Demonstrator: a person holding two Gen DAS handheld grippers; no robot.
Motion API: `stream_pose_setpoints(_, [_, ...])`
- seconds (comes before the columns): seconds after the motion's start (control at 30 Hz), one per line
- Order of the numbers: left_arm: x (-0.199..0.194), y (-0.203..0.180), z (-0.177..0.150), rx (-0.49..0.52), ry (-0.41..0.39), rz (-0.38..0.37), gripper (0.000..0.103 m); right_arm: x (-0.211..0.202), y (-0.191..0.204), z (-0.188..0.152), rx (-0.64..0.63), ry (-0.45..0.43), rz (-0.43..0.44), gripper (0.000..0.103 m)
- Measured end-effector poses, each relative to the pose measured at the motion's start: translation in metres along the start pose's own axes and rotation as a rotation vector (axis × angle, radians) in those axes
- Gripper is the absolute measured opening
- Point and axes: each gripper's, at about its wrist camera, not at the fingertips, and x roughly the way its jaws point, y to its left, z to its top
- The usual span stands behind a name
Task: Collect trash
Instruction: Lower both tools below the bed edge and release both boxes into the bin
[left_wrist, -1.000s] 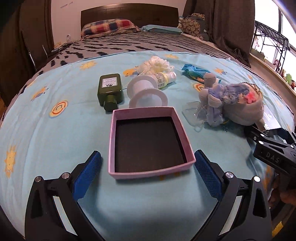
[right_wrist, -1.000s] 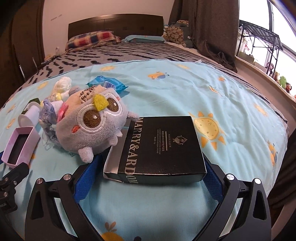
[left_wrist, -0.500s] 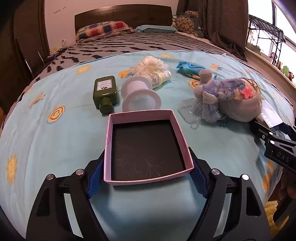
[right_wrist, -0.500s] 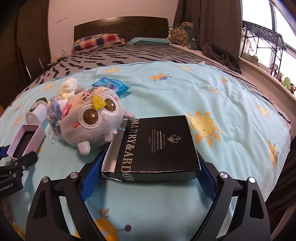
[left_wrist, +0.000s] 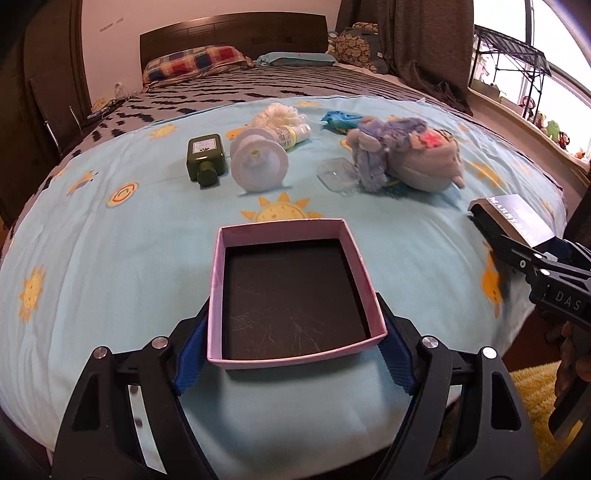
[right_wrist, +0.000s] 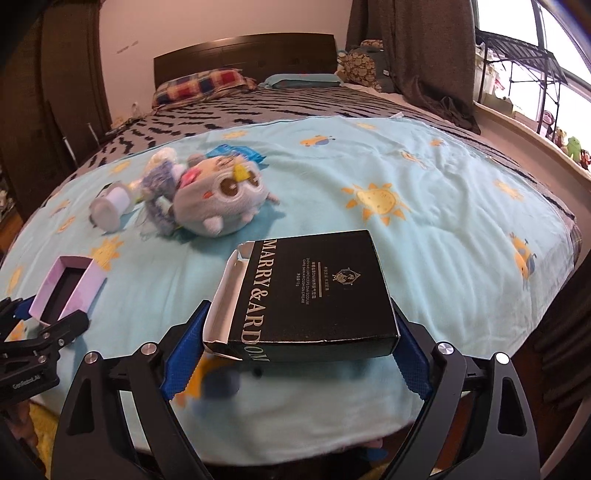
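Note:
My left gripper (left_wrist: 295, 350) is shut on an open pink box with a black inside (left_wrist: 293, 299) and holds it above the near edge of the bed. My right gripper (right_wrist: 295, 354) is shut on a black "MARRY & ARDOM" carton (right_wrist: 310, 291), lifted off the blue sun-print blanket (right_wrist: 424, 221). The pink box (right_wrist: 66, 288) also shows at the left of the right wrist view. The black carton (left_wrist: 517, 221) shows at the right of the left wrist view.
On the blanket lie a green bottle (left_wrist: 205, 158), a white spool (left_wrist: 258, 166), a small white tube (left_wrist: 291, 134), a clear plastic lid (left_wrist: 338, 175), a blue wrapper (left_wrist: 340, 120), a white pom-pom (left_wrist: 277, 114) and a grey owl plush (right_wrist: 218, 195). Pillows (left_wrist: 195, 62) lie at the headboard.
Both grippers closed on their boxes, lifted them and drew back toward the near edge of the bed. The carton has moved away from the owl plush.

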Motion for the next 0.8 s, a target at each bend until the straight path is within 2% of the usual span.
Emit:
stream_pose_setpoints(0.47, [-0.054,-0.006,-0.056,-0.024,-0.043,-0.044,0.075,-0.051,0.021,-0.041,-0.026,-0.020,0.104,0.089])
stream_pose_setpoints(0.67, [-0.071,-0.011,-0.083,-0.012,-0.045,-0.047,0.075,-0.069,0.023,-0.068,-0.033,0.015,0.133,0.089])
stream_pose_setpoints(0.8, [-0.071,-0.014,-0.106,-0.005,-0.005,-0.068,0.075,-0.073,0.024,-0.088,-0.037,0.062,0.143,0.089])
